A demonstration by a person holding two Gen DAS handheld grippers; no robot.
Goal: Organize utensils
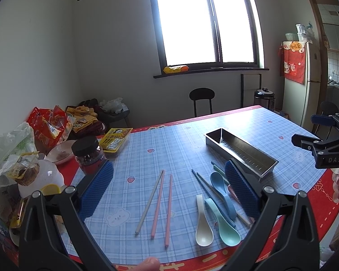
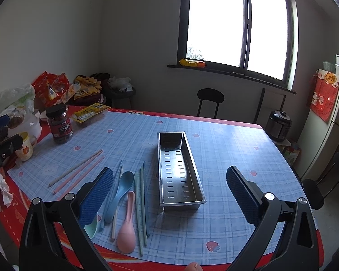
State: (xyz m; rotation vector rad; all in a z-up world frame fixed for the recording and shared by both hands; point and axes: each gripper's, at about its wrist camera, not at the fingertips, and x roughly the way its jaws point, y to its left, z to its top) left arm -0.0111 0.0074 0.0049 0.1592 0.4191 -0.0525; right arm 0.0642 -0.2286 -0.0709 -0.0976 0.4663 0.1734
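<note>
Blue plaid tablecloth (image 2: 226, 149), utensils loose. Metal tray (image 2: 178, 169) straight ahead of right gripper (image 2: 169, 194), long axis pointing away. Pink chopsticks (image 1: 162, 205) between left gripper (image 1: 168, 189) fingers (nearer hand). Both spread wide, holding nothing.

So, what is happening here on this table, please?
A person holds two grippers above a table. Both the left gripper and the right gripper are open and hold nothing. The metal tray has nothing in it. The spoons and chopsticks lie loose on the tablecloth beside it, so the sorting has not begun.
</note>
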